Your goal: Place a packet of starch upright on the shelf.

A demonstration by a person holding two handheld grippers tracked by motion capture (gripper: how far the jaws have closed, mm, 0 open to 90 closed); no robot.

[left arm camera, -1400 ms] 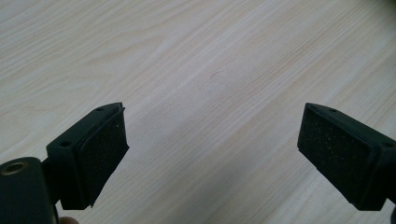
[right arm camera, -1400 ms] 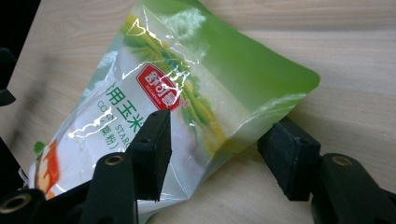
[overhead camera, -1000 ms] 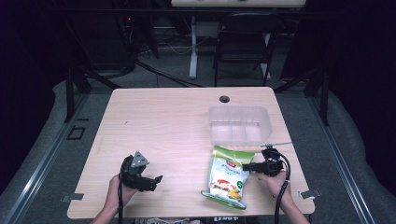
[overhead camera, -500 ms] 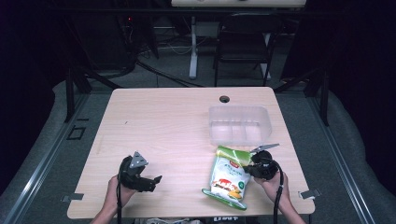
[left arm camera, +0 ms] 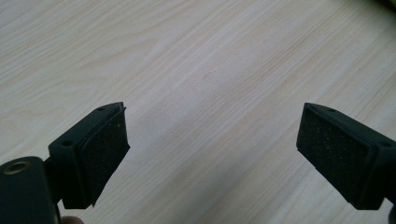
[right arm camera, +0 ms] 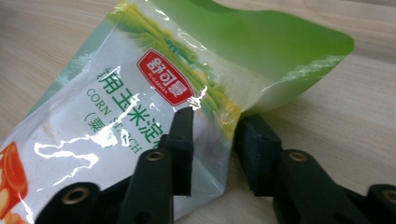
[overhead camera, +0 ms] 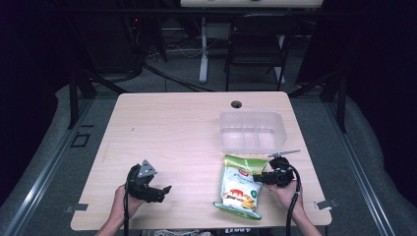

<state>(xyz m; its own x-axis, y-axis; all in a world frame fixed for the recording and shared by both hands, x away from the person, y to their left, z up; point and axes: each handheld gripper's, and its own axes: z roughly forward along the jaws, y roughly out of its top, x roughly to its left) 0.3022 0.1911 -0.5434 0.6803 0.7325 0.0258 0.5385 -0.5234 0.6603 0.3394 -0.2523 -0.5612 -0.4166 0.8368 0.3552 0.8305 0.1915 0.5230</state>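
Cornstarch bag [overhead camera: 238, 187], green/white w/ red logo, lies flat on the table [overhead camera: 182, 128] at the right gripper [overhead camera: 259, 179], its edge sitting btwn that gripper's two jaws. In the right gripper view the bag [right arm camera: 140, 93] has one jaw over its printed face and the other off its side edge on bare wood; jaws have just been opening, a gap shows btwn pads and film, so parted a little and not clamped on it. Clear plastic container [overhead camera: 252, 130] stands just beyond the right fingertips, nothing in it as far as the high view shows, near the bag's top edge but apart from it. Left gripper [overhead camera: 166, 189] rests well apart on the other side, jaws wide apart w/ bare tabletop [left arm camera: 210, 70] btwn them, holding nothing. Small dark hole [overhead camera: 236, 104] in the table lies past the container. Behind the table: a chair [overhead camera: 255, 44], a desk leg [overhead camera: 203, 49] and cables on the floor. Nothing lies btwn the bag and the container.
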